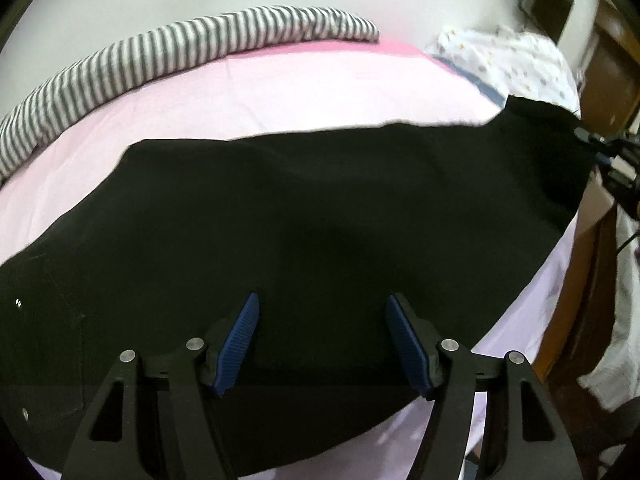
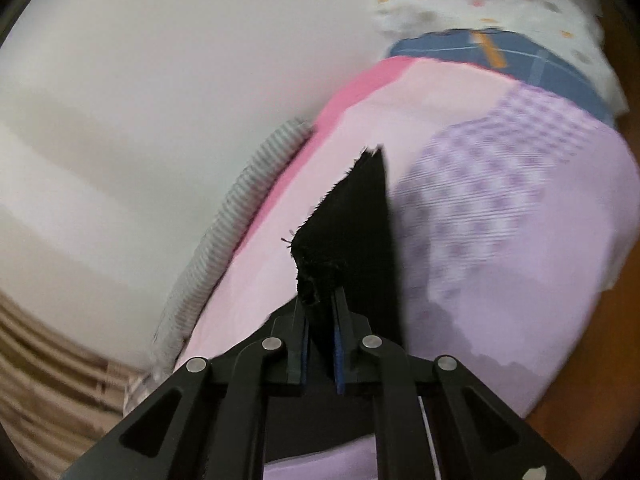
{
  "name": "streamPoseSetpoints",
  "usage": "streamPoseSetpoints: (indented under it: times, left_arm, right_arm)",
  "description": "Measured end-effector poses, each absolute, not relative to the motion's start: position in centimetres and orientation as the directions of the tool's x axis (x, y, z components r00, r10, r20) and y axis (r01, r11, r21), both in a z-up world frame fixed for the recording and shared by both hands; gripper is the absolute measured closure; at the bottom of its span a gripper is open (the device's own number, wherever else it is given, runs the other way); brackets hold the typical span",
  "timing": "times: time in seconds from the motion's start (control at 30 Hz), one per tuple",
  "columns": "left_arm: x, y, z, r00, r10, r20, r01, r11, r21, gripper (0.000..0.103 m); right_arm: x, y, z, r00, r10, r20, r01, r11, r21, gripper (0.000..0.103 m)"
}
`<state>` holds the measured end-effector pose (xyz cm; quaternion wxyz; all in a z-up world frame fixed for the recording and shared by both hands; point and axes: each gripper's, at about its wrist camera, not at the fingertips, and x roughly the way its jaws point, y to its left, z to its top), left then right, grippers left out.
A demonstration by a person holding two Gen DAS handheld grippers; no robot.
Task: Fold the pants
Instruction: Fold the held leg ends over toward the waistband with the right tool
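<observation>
Two blue pads of the left gripper [image 1: 322, 344] stand spread above the black pants [image 1: 304, 216], gripping nothing; the cloth lies flat across the pink sheet [image 1: 280, 92], its corner lifted at two o'clock. In the right wrist view, the right gripper [image 2: 320, 312] pinches a frayed hem, cloth rising toward twelve. Soft, limp, light fabric, likely to sag; best taken at hems and corners.

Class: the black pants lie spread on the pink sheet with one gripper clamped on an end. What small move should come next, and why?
Probably carry the right gripper with the clamped leg end across toward the waist. Its jaws are shut on the black pants, whose far corner is lifted off the pink sheet. The left gripper hovers open over the flat cloth, free to pin it.
</observation>
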<state>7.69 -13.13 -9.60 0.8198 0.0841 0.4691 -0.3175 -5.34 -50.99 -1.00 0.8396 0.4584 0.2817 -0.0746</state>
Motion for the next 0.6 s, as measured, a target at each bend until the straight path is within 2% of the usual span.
streamPoseSetpoints:
  times: [0.33,0.43,0.6]
  left_arm:
    - [8.9,-5.7,-7.0,0.395,-0.513,-0.762,0.483,0.822,-0.302,0.036]
    - [9.1,-3.4,-6.6,0.42,-0.51,-0.75,0.442,0.837,-0.322,0.036]
    - [9.1,-0.5,-6.7,0.449,-0.501,-0.74,0.377,0.857,-0.351,0.035]
  right_arm:
    - [3.4,-40.1,0.6,0.75,0.355,-0.559,0.201,0.681,0.704,0.093]
    - [5.6,-36.7,0.2,0.708,0.424,-0.565,0.147,0.693,0.705,0.099]
    - [7.9,-31.2,-0.5,0.629,0.438,-0.643,0.108,0.769,0.63,0.101]
